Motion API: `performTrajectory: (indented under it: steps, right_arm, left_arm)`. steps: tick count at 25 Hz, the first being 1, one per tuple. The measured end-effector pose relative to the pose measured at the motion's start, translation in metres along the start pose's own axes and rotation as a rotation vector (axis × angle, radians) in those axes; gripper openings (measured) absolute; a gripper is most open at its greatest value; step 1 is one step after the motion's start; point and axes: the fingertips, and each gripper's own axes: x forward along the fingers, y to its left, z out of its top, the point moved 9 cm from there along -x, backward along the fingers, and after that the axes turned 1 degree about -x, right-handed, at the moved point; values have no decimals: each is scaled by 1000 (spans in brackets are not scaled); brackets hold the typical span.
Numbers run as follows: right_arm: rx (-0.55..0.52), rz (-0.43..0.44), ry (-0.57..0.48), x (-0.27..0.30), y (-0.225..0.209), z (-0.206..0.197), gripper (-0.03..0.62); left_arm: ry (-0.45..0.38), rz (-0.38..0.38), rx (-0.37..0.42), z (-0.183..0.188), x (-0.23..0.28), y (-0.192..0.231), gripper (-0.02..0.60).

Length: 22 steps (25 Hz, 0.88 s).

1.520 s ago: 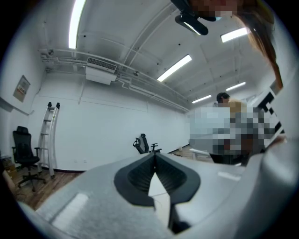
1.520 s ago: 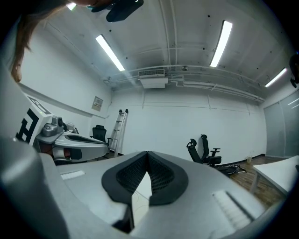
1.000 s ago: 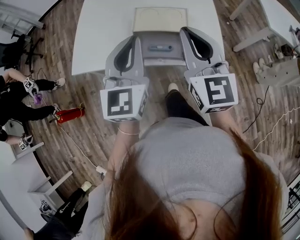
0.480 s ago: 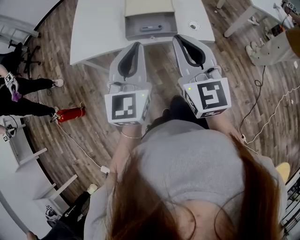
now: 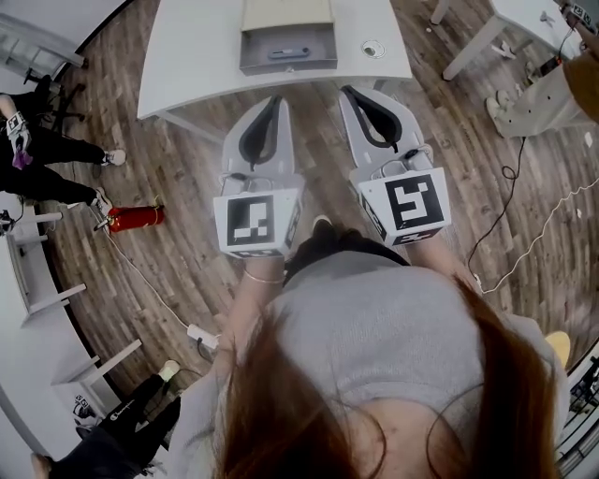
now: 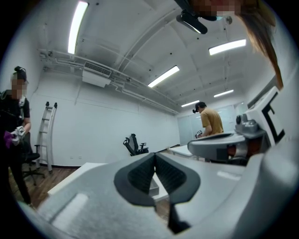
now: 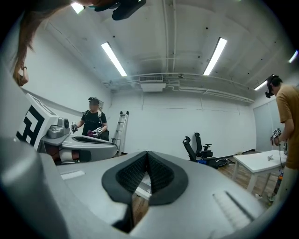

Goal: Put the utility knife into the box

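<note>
The utility knife (image 5: 287, 53) appears to lie already inside the grey box (image 5: 251, 64), a small bluish bar on the box's floor, well ahead of both pairs of fingers. The box sits on the white desk (image 5: 197, 56), with a pale flap (image 5: 285, 15), probably its lid, open on the far side.

The left gripper (image 5: 272, 101) and the right gripper (image 5: 350, 93) are held level and side by side, short of the desk's near edge and well apart from the box. Both gripper views show the fingers pressed together with nothing between them.

Judging from this, the placing is done. What remains is to keep both pairs of fingers clear of the box so that nothing knocks it. If the flap is to be shut, the reach has to go straight ahead, over the desk's edge.

Nothing stands between the fingers and the box. A round hole (image 5: 372, 47) in the desk lies ahead of the right fingers. A red fire extinguisher (image 5: 136, 219) lies on the floor to the left of the left fingers, and a second desk (image 5: 505, 19) stands off to the right.
</note>
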Motion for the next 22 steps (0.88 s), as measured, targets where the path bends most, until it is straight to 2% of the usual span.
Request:
performTrajectory:
  steps: [7,11,18,22]
  right_arm:
    - [4,63,-14,-31,4,4,3]
    - [20,71,-13,-48,9,1,3]
    - [8,54,-23,-65,28,3,3]
    - [44,69,-29,-71,37,5,3]
  left_arm:
    - [19,36,-9,0,-28,-36,-6]
    - [24,42,0,-1,-44,-47,-6]
    - [17,16,8,-1,-66,-55,-6]
    - [12,10,9,-1,-72,-53,-6]
